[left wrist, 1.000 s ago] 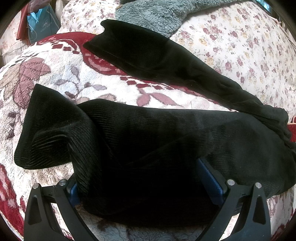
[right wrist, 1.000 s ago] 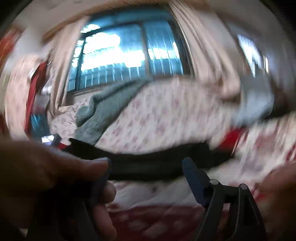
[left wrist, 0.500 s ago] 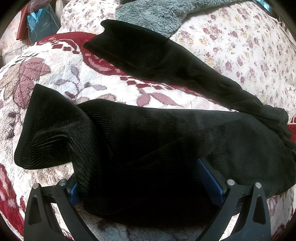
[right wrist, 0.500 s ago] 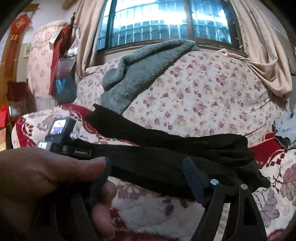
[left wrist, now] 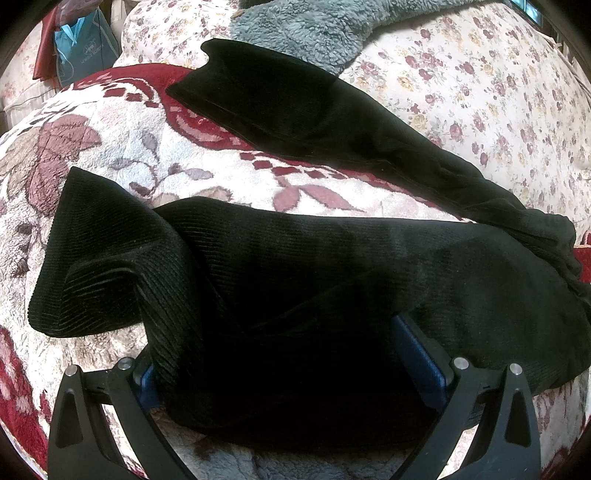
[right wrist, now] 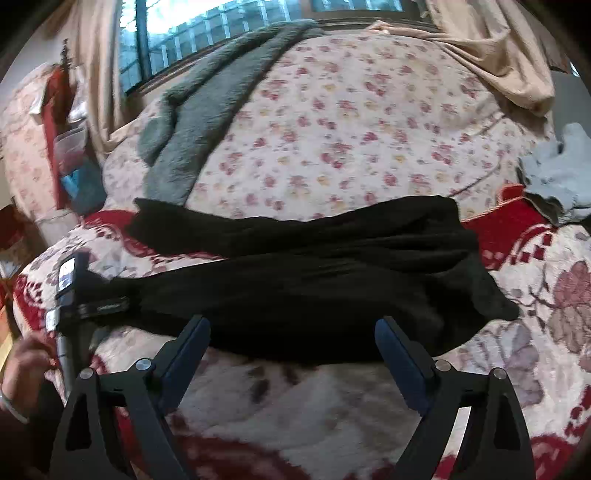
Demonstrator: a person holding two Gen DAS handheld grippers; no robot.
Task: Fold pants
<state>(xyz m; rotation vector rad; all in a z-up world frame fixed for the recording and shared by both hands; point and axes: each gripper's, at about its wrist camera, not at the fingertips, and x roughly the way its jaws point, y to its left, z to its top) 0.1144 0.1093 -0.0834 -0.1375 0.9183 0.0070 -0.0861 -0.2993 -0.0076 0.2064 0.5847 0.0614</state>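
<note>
1. Where the fleecy red-and-cream blanket [left wrist: 122,147] covers the bed, the black corduroy pants [left wrist: 303,266] lie spread out, both legs running leftward and splayed apart.
2. The nearer leg's cuff is rumpled and turned over on itself; the farther leg lies flatter, its end by the grey fleece throw [left wrist: 314,26].
3. The left gripper [left wrist: 291,354] has its fingers either side of a bunched stretch of the nearer leg; whether the pads actually pinch it I cannot tell.
4. The right gripper [right wrist: 291,343] hangs above the blanket, jaws wide apart, having just spread further, with nothing between them.
5. A floral quilt [right wrist: 332,129] rises behind, curtains and window beyond.
</note>
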